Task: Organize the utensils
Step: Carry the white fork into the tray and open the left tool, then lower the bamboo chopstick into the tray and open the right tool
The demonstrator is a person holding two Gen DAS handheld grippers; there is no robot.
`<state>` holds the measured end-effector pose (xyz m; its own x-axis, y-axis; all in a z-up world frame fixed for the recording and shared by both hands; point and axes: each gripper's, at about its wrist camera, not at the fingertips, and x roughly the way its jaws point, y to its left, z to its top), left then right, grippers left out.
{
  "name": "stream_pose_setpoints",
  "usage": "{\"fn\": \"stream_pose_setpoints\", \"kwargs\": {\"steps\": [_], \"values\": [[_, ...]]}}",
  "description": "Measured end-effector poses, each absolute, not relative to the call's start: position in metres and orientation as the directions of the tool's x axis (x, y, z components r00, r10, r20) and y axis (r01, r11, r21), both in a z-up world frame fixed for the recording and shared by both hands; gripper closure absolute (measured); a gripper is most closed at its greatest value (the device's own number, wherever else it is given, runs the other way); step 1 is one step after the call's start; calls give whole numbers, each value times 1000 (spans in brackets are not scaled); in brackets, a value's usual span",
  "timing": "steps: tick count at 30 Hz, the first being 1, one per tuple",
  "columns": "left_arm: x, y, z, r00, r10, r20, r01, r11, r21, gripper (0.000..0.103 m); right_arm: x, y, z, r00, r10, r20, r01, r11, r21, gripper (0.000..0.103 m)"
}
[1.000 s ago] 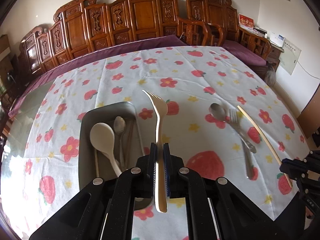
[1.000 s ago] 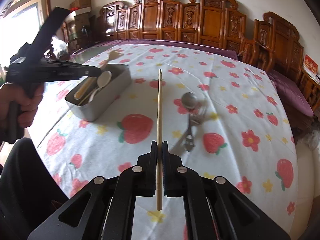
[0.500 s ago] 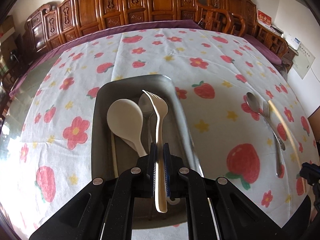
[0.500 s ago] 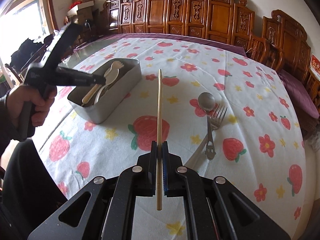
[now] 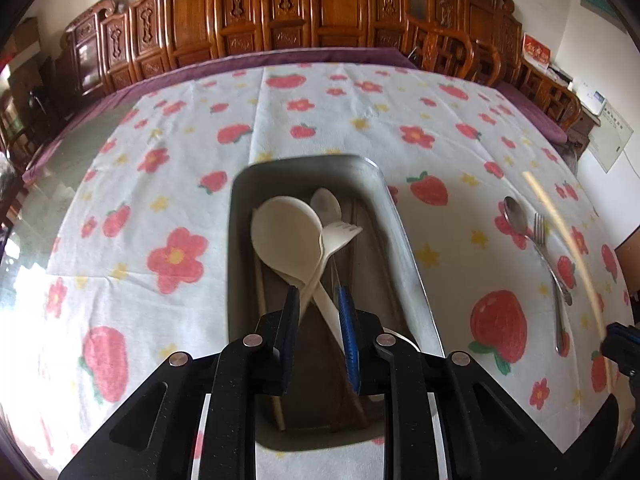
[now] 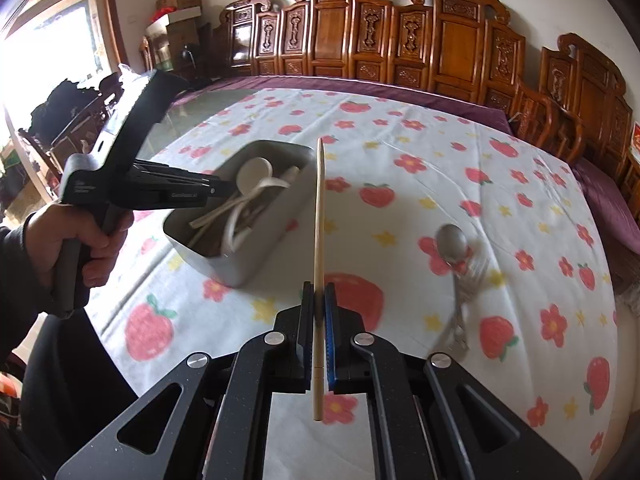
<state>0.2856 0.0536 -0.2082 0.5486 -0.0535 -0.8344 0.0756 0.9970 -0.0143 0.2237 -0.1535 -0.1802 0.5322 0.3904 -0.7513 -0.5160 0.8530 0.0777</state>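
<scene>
The left gripper [image 5: 319,312], in the lower centre of the left wrist view, hangs over a grey metal tray [image 5: 400,240] on a white tablecloth [image 5: 320,120] printed with red strawberries and flowers. Its jaws have just been opening and stand a little apart; the handle of a cream plastic fork [image 5: 334,248] passes between them, and the pads no longer squeeze it. The fork lies tilted in the tray, tines toward the upper right, across a cream plastic spoon [image 5: 286,236], with a metal spoon [image 5: 326,204] just behind. In the right wrist view a hand [image 6: 76,244] at the left edge holds that gripper, whose black side carries pale lettering too small to read. The right gripper [image 6: 319,308], lower centre of its view, is clamped tight on a pale wooden chopstick [image 6: 319,220] that stands upright in the frame, its tip reaching beside the tray's far corner. On the cloth at the right lie a steel spoon [image 6: 451,242] and a steel fork [image 6: 466,280], touching each other, blurred here. Carved wooden chairs [image 6: 440,40] line the wall at the top of the frame. In the left wrist view's upper right corner is a red card [image 5: 538,54] with unreadable writing.
</scene>
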Motion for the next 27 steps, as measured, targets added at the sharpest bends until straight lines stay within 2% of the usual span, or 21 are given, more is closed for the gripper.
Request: {"fn": "stream_pose_setpoints", "kwargs": {"steps": [12, 18, 27], "values": [[241, 102, -162, 630, -47, -775, 73, 997, -1, 82, 249, -86, -182, 480, 428, -765, -526, 839, 139, 97], [221, 129, -149, 652, -48, -757, 59, 998, -12, 78, 262, -61, -192, 455, 432, -779, -519, 839, 162, 97], [203, 155, -137, 671, -50, -740, 37, 999, -34, 78, 297, -20, -211, 392, 442, -807, -476, 848, 234, 97]]}}
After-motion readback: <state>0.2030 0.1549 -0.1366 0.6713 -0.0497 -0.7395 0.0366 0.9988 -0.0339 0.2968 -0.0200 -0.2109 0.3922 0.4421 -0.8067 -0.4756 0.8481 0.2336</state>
